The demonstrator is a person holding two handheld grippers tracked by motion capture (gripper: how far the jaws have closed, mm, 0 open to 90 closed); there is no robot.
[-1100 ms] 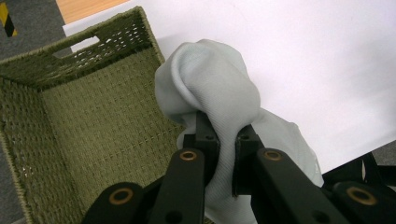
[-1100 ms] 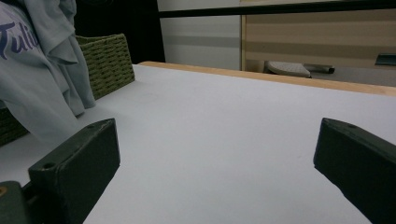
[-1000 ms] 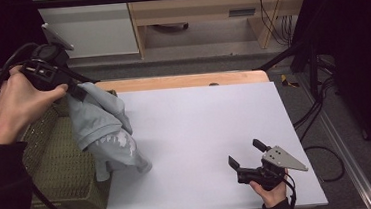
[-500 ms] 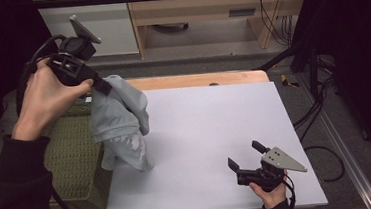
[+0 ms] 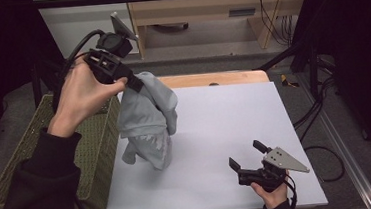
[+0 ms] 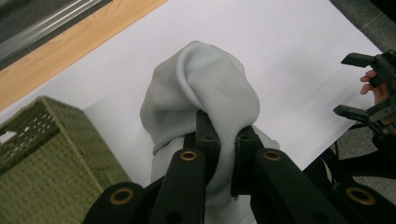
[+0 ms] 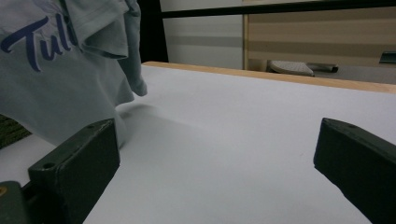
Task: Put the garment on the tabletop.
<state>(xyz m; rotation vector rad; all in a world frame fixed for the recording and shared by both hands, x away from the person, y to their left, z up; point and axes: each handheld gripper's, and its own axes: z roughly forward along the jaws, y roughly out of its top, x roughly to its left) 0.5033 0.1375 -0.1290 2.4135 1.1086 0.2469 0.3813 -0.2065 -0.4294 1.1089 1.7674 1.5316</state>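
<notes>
The left gripper (image 5: 133, 84) pinches a fold of the grey shirt (image 5: 147, 122), which hangs at ten o'clock over the table (image 5: 224, 116), clear of the basket (image 5: 93, 142). The right gripper (image 5: 248, 159) waits at five o'clock, jaws spread (ready to take a hem).

A pale grey shirt (image 5: 148, 118) hangs bunched in mid-air, pinched at its top fold, with its lower end just brushing the white table (image 5: 226, 131) beside the green woven basket (image 5: 37, 161). Blue script lettering shows on the fabric, and a loose sleeve dangles free.
</notes>
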